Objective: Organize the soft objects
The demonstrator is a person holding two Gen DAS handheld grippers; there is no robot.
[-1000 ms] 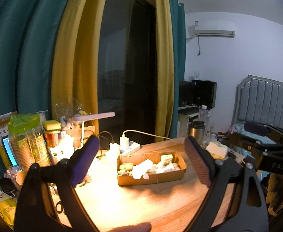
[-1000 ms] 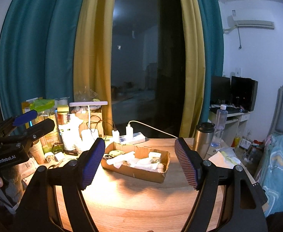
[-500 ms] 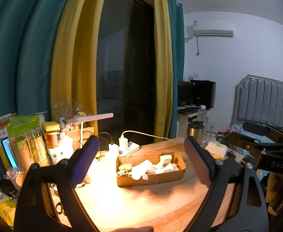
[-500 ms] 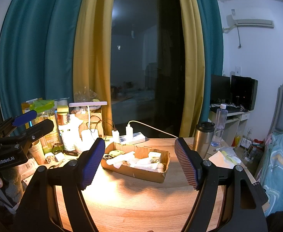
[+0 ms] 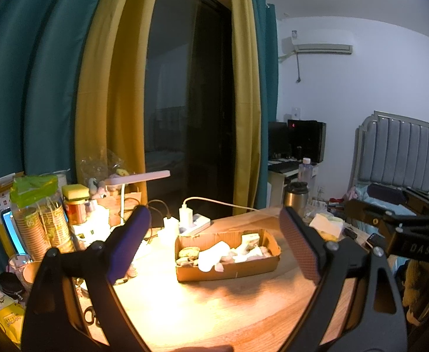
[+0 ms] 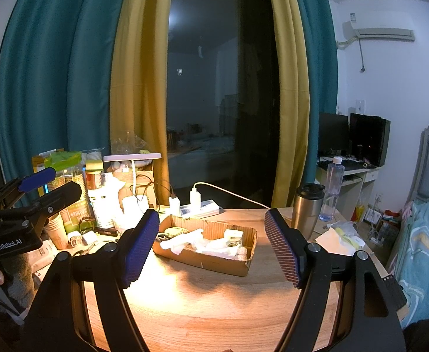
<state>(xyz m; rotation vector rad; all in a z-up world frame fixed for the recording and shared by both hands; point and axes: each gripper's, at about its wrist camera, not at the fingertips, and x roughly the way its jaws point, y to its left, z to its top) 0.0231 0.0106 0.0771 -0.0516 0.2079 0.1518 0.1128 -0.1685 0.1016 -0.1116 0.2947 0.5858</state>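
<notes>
Left wrist view: left gripper (image 5: pixel 214 245) released, nothing between the pads. Box (image 5: pixel 229 267) on the table (image 5: pixel 202 311) at 12 o'clock from the gripper, well apart; soft items (image 5: pixel 214 253) inside pale and crumpled, hard to tell one from another. Lamp (image 5: pixel 139 177) glare washing out the clutter at 10 o'clock; cups (image 5: pixel 42 228) and jar (image 5: pixel 75 208) partly behind the left finger. Right gripper at 3 o'clock, cut off by the frame edge.

Right wrist view: right gripper (image 6: pixel 211 245) released, empty. Box (image 6: pixel 205 245) at 12 o'clock between the fingers' lines, apart from both; near left corner hidden behind the left pad (image 6: pixel 141 248). Flask (image 6: pixel 306 208) at 1 o'clock, bottle (image 6: pixel 333 187) just behind it. Left gripper at 9 o'clock, fingertips (image 6: pixel 38 179) close together there, state hard to judge from this angle.
</notes>
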